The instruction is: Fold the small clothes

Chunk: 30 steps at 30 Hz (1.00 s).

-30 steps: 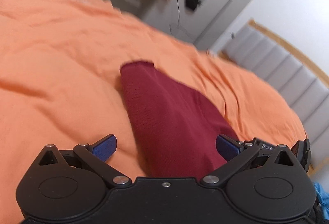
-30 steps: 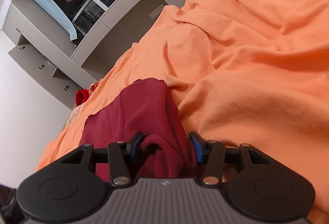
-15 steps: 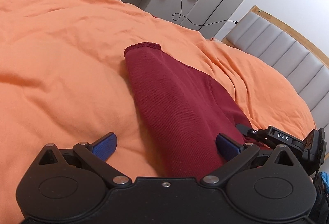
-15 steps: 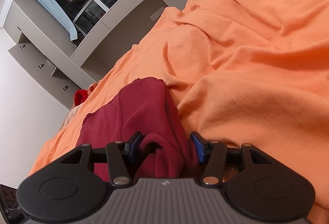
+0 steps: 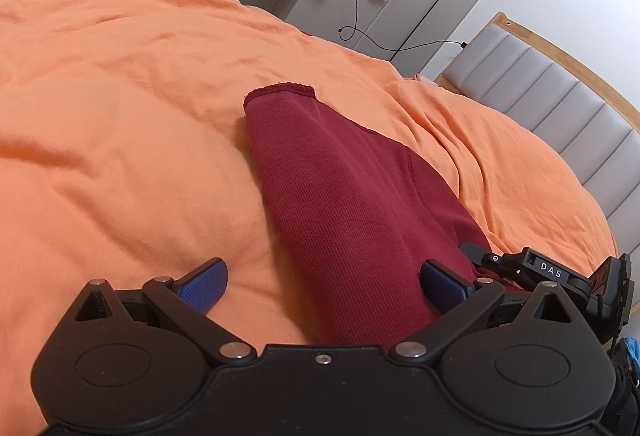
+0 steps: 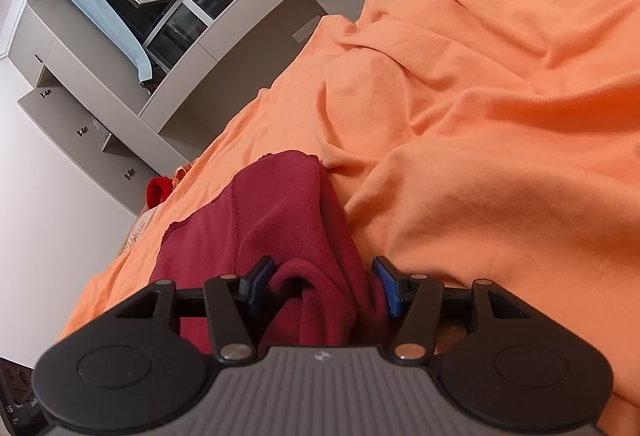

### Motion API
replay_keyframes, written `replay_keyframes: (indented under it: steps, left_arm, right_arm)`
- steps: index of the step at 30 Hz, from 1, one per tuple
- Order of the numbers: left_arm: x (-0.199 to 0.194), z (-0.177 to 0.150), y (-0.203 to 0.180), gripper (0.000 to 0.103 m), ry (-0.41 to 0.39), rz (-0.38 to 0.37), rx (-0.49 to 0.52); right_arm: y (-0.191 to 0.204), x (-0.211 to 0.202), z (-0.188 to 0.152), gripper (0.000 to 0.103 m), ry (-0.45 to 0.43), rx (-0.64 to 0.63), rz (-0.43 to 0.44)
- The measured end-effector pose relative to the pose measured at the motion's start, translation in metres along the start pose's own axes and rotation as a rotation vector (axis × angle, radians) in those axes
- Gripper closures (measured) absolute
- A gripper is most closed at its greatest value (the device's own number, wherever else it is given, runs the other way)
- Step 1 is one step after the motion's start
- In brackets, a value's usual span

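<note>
My left gripper (image 5: 322, 286) has barely moved since a second ago, but the view is sharp now and not blurry, and my right gripper (image 5: 532, 270) now pokes into its picture at the right edge. My right gripper (image 6: 324, 282) has stayed where it was.

On the left side of the left view I see the orange blanket (image 5: 120, 116), soft and bumpy. My left gripper is spread wide. Its left blue pad (image 5: 204, 286) is over bare blanket and its right blue pad (image 5: 442, 286) is right at the edge of the dark red garment (image 5: 344, 204). It squeezes nothing. The red garment lies flat on the blanket in a long shape, going from my grippers up to its hem in the middle of the bed. To the right is the grey padded headboard (image 5: 560, 108).

In the right view, a bunched bit of the red garment (image 6: 280, 220) sits between my right gripper's blue pads (image 6: 262, 282). I cannot tell if they press on the cloth. The blanket (image 6: 500, 116) fills the right side
</note>
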State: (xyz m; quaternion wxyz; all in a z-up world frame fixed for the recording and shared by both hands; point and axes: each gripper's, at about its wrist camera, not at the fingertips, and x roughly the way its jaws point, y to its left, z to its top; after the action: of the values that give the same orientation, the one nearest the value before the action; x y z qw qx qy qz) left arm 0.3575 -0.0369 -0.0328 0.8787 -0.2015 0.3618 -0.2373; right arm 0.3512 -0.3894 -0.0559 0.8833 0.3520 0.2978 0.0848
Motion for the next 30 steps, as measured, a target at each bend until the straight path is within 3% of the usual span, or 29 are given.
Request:
replay_keyframes:
  steps: [16, 21, 24, 26, 30]
  left_arm:
    - [-0.001, -0.001, -0.005, 0.011, -0.013, -0.002, -0.028]
    - [0.005, 0.002, -0.007, 0.038, 0.014, -0.055, -0.053]
    - [0.008, 0.004, -0.008, 0.054, 0.028, -0.076, -0.067]
    - [0.007, 0.005, -0.011, 0.069, 0.019, -0.063, -0.054]
    - [-0.007, 0.011, -0.025, 0.081, -0.048, -0.016, 0.017]
  right_arm:
    - [0.001, -0.001, -0.001, 0.040, -0.010, -0.002, 0.004]
    - [0.009, -0.003, -0.003, 0.043, -0.034, -0.031, -0.023]
    - [0.016, -0.005, -0.004, 0.057, -0.047, -0.049, -0.025]
    - [0.025, -0.006, -0.005, 0.066, -0.057, -0.068, -0.020]
    - [0.056, -0.011, -0.008, 0.069, -0.117, -0.210, -0.004]
